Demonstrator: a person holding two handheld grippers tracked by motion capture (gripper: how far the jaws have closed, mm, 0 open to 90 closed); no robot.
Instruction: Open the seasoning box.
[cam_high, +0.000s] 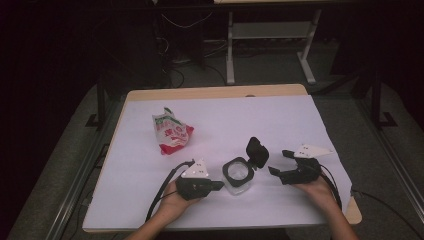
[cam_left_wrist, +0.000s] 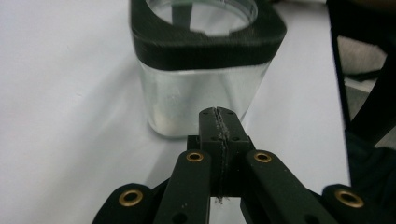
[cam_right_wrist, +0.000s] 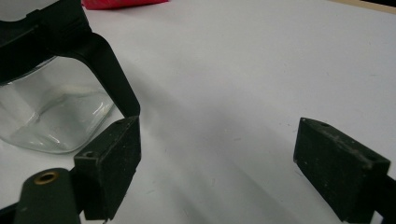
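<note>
1. The clear jar (cam_high: 236, 175) is sitting near the worktop's (cam_high: 280, 125) front edge, black hinged lid (cam_high: 257, 152) flipped up, probably awaiting filling from the snack bag (cam_high: 172, 133).
2. Left tongs (cam_high: 218, 185) are pressing together, empty, nudging its wall; right tongs (cam_high: 277, 163) are waiting spread.
3. The left gripper view is showing those shut tips (cam_left_wrist: 219, 122) just short of the glass.
</note>
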